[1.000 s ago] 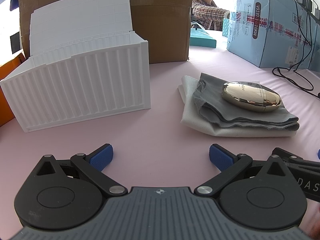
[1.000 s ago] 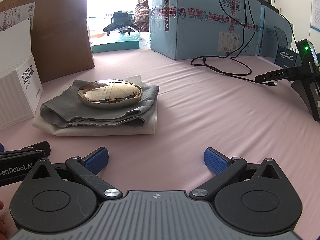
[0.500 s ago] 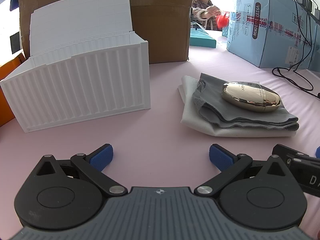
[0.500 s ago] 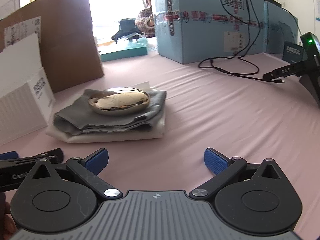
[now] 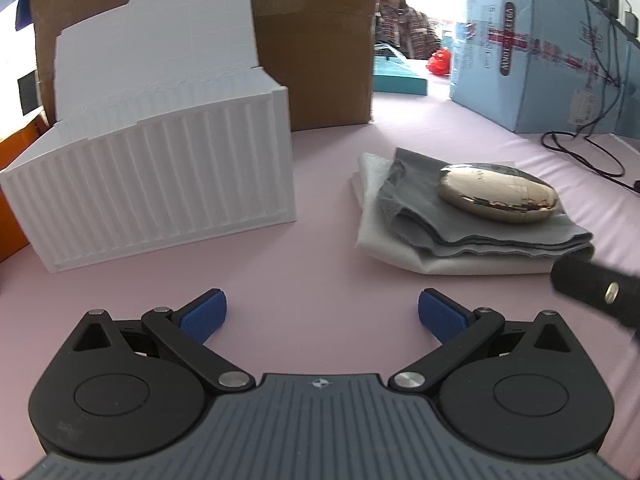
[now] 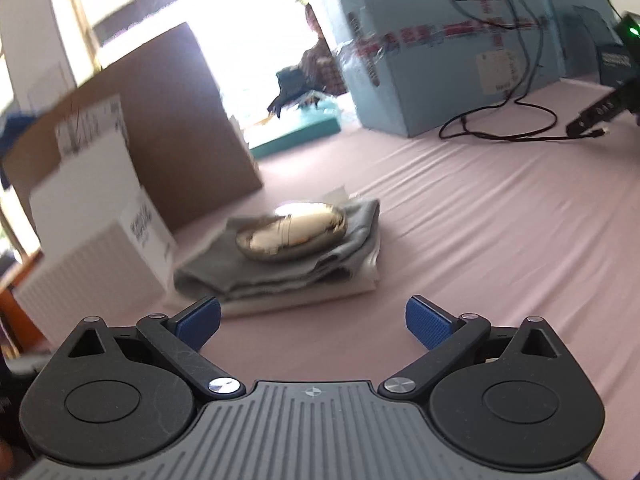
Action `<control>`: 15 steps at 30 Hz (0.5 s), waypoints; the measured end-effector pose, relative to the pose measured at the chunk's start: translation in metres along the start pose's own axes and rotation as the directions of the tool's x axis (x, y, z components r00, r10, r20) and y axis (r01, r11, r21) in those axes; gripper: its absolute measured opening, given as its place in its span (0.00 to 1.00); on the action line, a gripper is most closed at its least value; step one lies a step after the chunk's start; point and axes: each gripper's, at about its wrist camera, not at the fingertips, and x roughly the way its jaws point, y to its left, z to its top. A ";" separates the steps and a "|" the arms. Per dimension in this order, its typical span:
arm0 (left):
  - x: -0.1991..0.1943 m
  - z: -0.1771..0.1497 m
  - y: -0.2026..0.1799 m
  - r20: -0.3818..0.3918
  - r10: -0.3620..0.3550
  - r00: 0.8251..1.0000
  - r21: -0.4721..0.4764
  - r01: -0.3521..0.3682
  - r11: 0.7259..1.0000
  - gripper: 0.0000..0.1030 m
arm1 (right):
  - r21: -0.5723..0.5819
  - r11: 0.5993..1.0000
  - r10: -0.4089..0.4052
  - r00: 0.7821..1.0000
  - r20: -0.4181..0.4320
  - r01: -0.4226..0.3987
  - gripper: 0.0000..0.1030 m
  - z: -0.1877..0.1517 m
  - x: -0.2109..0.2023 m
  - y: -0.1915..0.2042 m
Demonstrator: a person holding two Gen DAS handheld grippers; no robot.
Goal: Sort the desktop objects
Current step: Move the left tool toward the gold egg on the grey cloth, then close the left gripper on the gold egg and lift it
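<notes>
A shiny gold oval case [image 5: 498, 193] [image 6: 291, 237] lies on a folded grey cloth [image 5: 472, 228] [image 6: 280, 276], which rests on a white cloth on the pink table. A white ribbed box [image 5: 160, 176] [image 6: 92, 256] with its lid up stands to the left. My left gripper [image 5: 322, 314] is open above bare table, short of the box and the cloths. My right gripper [image 6: 313, 318] is open, tilted, just in front of the cloths; the left fingertip almost reaches their near edge. A black part of the right gripper [image 5: 596, 292] shows at the left wrist view's right edge.
A brown cardboard box [image 5: 320, 52] stands behind the white box. A blue carton [image 5: 552, 60] with black cables [image 5: 580, 152] sits at the far right, a teal box [image 5: 400, 80] further back. A seated person [image 5: 400, 16] is beyond the table.
The right gripper has moved forward and left toward the cloths and tilted; its view is blurred. The left gripper has hardly moved. The right gripper's black part now sits higher in the left view.
</notes>
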 end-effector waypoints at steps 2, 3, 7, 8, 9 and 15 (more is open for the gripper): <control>-0.003 0.001 -0.002 0.009 -0.026 1.000 0.012 0.026 1.000 1.00 | 0.001 1.000 0.030 0.999 0.021 -0.031 0.98 0.008 -0.004 0.002; -0.006 0.002 -0.004 0.022 -0.039 0.999 0.022 0.039 0.999 1.00 | -0.001 0.999 0.049 0.998 0.031 -0.049 0.98 0.013 -0.007 0.004; -0.023 0.017 -0.018 0.088 -0.081 0.993 0.094 0.073 0.993 0.99 | 0.022 0.985 0.170 0.982 0.086 -0.172 1.00 0.048 -0.018 0.007; -0.028 0.023 -0.021 0.103 -0.096 0.990 0.110 0.085 0.990 0.99 | 0.028 0.979 0.199 0.976 0.090 -0.202 1.00 0.060 -0.019 0.008; -0.031 0.032 -0.023 0.111 -0.117 0.987 0.118 0.103 0.988 0.99 | 0.033 0.973 0.225 0.970 0.093 -0.229 1.00 0.070 -0.020 0.009; -0.031 0.094 -0.023 0.141 -0.254 0.957 0.027 0.252 0.967 0.99 | 0.063 0.955 0.283 0.956 0.076 -0.288 1.00 0.125 0.003 0.008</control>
